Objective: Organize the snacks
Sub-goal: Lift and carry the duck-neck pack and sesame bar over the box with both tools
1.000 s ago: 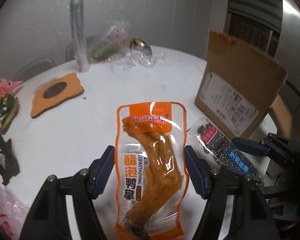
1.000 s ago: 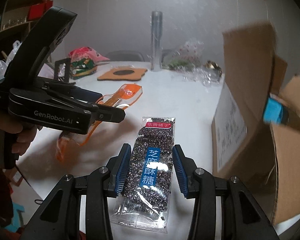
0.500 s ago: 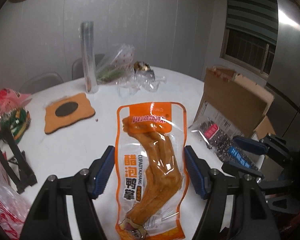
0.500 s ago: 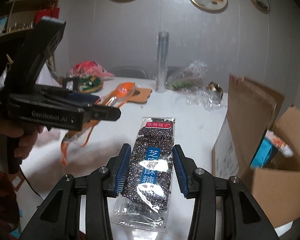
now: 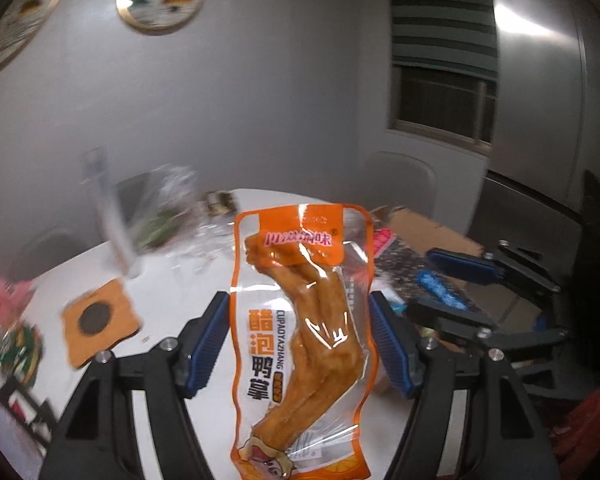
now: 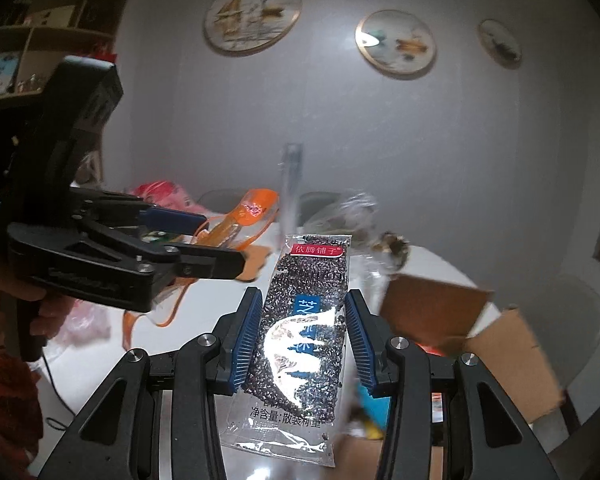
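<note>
My left gripper point(image 5: 300, 340) is shut on an orange duck-foot snack packet point(image 5: 300, 320) and holds it high above the round white table point(image 5: 172, 304). My right gripper point(image 6: 304, 336) is shut on a clear packet of black sesame candy point(image 6: 304, 320), raised above the open cardboard box point(image 6: 500, 348). In the left wrist view the right gripper point(image 5: 452, 284) with the sesame packet point(image 5: 396, 260) shows at the right, over the box point(image 5: 432, 228). In the right wrist view the left gripper point(image 6: 204, 240) with the orange packet point(image 6: 252, 210) shows at the left.
On the table are an orange coaster point(image 5: 100, 320), an upright clear roll point(image 5: 108, 216), crumpled plastic bags point(image 5: 168, 216), a red and green snack bag point(image 5: 12, 320) and a small black stand point(image 5: 24, 408). Chairs stand behind the table. Round plates point(image 6: 252, 14) hang on the wall.
Both grippers have risen and tilted upward with their packets. The table has dropped lower in both views. The right gripper now looks down over the open box.
</note>
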